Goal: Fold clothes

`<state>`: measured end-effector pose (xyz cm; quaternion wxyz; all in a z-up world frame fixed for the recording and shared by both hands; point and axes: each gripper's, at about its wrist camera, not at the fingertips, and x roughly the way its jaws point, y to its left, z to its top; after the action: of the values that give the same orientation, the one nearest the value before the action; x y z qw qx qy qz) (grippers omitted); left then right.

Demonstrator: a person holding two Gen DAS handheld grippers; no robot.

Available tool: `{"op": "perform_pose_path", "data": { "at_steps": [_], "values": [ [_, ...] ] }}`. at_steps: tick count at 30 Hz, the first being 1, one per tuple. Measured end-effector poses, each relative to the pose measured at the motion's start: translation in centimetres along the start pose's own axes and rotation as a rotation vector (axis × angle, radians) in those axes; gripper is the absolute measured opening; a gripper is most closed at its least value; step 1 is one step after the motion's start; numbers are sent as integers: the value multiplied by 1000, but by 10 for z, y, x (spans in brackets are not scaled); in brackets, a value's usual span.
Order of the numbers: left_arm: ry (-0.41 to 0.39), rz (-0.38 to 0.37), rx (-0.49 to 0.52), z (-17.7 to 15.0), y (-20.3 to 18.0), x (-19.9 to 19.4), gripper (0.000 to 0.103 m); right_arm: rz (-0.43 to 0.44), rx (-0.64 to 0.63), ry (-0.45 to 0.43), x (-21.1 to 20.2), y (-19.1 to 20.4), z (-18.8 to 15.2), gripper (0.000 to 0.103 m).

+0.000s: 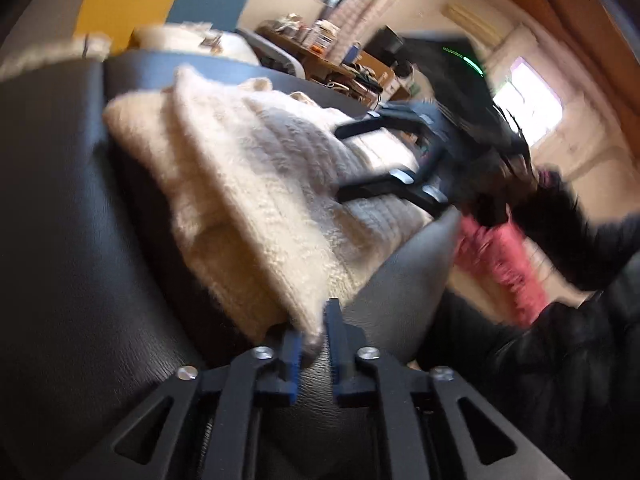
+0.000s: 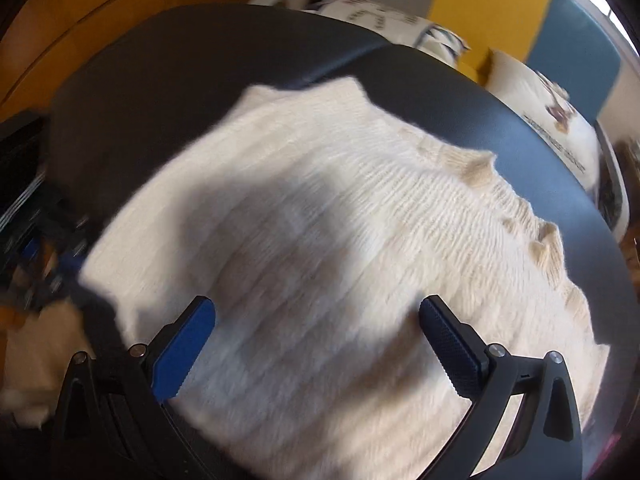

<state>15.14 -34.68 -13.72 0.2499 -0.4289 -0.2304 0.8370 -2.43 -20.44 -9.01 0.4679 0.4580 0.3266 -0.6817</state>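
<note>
left hand-held gripper (image 1: 316, 354): nrly closed, pinching corner of cream ribbed knit sweater (image 1: 256, 200)
right hand-held gripper (image 2: 316, 344): wide open, holds nothing
risk: thin pinch, corner cd slip; fold flops on black padded leather surface (image 1: 60, 220)

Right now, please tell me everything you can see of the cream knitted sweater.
The cream sweater is a thick, fuzzy ribbed knit. It lies mostly flat on the black padded surface, partly folded, with one layer lying over another. One edge shows small scalloped points. The left gripper pinches a corner of it between nearly closed jaws. The right gripper hangs above its middle with jaws wide open, casting a shadow on it. The pictures are motion-blurred, so finer detail is unclear.
</note>
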Motion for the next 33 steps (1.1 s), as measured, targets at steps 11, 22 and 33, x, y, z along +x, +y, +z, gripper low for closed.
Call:
{"op": "perform_pose_path", "data": {
  "at_steps": [11,22,33],
  "values": [
    [8,174,18,-1,-15,0,12,-38,121,-18,-2,-13,-74,103],
    [-159,64,119,31,-71,13,25,-36,231,4,-37,-46,-120,103],
    [-1,170,48,41,-54,82,20,-101,285,32,-37,-67,-157,103]
  ]
}}
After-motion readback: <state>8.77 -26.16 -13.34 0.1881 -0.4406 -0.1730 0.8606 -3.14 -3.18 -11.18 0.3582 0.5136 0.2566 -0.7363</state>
